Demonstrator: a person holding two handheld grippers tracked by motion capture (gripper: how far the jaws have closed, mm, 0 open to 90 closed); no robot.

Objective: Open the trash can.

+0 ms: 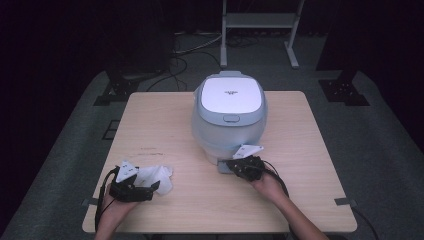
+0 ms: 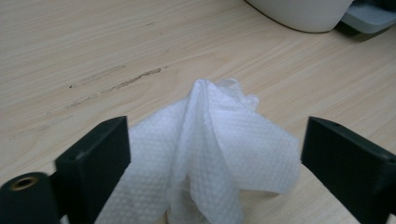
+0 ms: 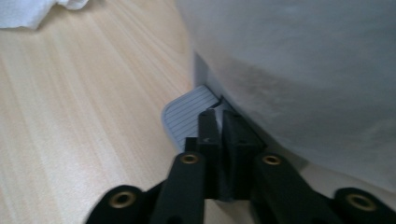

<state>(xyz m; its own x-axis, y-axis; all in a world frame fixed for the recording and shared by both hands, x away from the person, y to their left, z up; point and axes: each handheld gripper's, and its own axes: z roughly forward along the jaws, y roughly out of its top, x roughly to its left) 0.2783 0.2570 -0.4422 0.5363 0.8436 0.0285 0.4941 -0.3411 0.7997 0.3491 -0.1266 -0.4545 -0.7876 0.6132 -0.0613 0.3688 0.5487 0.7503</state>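
Wooden table [image 1: 165,107], seen from the high view; a white and pale-blue rice cooker [image 1: 229,112] stands at its middle, lid down, with a small grey ribbed tab [image 3: 187,116] jutting from its base on the person's side.

Right gripper [image 1: 234,165] lies low at the foot of the cooker, held by the right hand [image 1: 267,182]; in the right gripper view its jaws stand pressed together with a thin edge of the ribbed tab caught between their tips, so they read as clamped on the tab; the cooker's white wall [image 3: 299,60] rises just beyond and to the right of the jaws; bare table [image 3: 79,116] lies to their left.

Left gripper [image 1: 152,189] sits near the person's left corner of the table, held by the left hand [image 1: 112,202]; in the left gripper view [image 2: 212,154] its jaws stand wide apart; a crumpled white paper towel [image 2: 210,149] lies on the table between them, peaked upward in the middle; its left edge runs against the left jaw; whether its right edge touches the right jaw, cannot tell; beyond the towel, dark scuff marks [image 2: 116,81] on the wood; far ahead and to the right of these jaws, the cooker's base [image 2: 303,14].

In the right gripper view the towel [image 3: 32,11] shows far off, ahead and to the left of the jaws.
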